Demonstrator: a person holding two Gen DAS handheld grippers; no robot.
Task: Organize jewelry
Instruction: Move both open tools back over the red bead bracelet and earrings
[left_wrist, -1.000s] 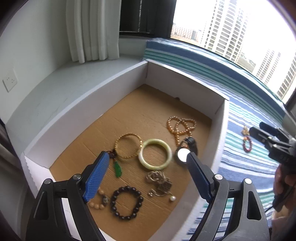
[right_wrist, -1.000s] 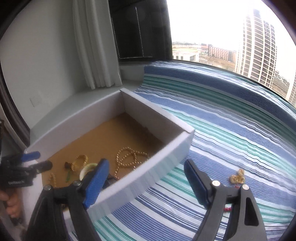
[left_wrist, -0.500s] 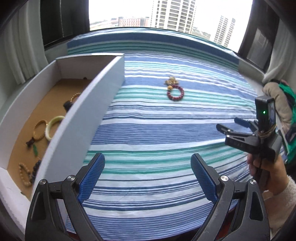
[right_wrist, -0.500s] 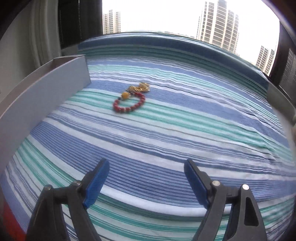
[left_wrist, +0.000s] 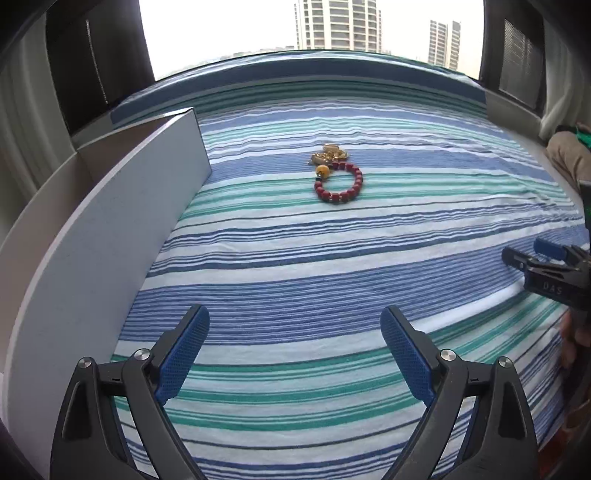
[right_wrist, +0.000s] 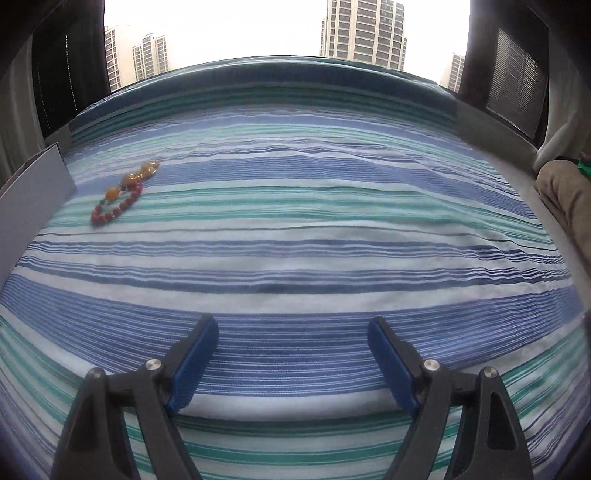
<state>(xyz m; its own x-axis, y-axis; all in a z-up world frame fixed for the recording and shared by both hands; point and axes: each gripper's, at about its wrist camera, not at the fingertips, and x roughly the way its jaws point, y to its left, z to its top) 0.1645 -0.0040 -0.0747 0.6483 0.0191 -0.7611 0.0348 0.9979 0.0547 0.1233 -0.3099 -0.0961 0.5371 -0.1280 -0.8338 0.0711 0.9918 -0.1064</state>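
Striped bedspread (left_wrist: 332, 258), window (left_wrist: 314, 29) (daylit towers)

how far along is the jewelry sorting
Done: cannot tell, the box shows only its outer wall. In hand: nothing; left gripper and right gripper are open and empty. Left: the red bracelet and gold piece on the striped cloth.

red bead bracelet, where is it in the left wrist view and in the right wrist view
Left wrist view: the red bead bracelet lies on the striped cloth just above centre, right of the white box wall.
Right wrist view: the red bead bracelet sits far left at mid height on the same cloth.
Shared landmark: the gold jewelry pile touches the bracelet's far end in both views.
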